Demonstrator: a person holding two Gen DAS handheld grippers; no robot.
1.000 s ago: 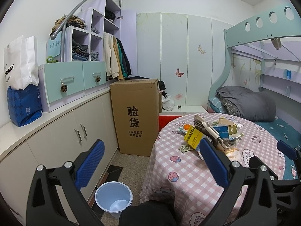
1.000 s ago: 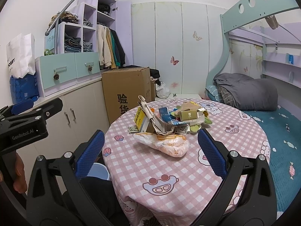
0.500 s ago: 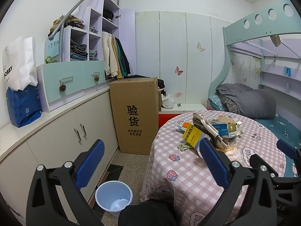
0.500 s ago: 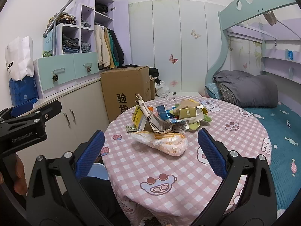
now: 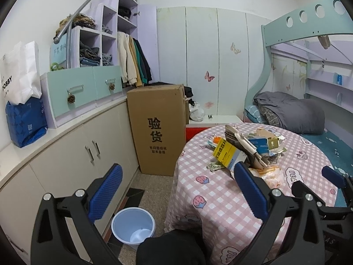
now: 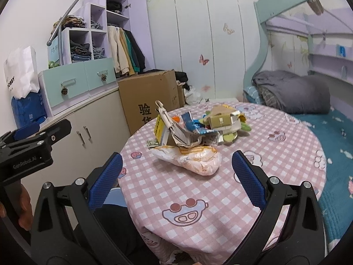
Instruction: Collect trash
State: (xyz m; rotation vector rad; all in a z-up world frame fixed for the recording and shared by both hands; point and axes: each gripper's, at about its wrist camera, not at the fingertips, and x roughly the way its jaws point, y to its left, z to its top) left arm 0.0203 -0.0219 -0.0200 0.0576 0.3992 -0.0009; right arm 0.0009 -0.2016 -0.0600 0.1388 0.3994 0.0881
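A pile of trash lies on the round table with a pink checked cloth: a yellow box, folded newspaper, cartons and a crumpled plastic bag. My right gripper is open, its blue pads short of the bag. My left gripper is open over the gap between table and cabinets, above a pale blue bin on the floor. Neither holds anything.
A tall cardboard box stands beside the table. White cabinets run along the left wall with a blue bag on top. A bunk bed with a grey duvet fills the right side.
Both grippers have drifted slightly forward and up toward the table; the trash pile looks a little nearer. Nothing was picked up or moved.
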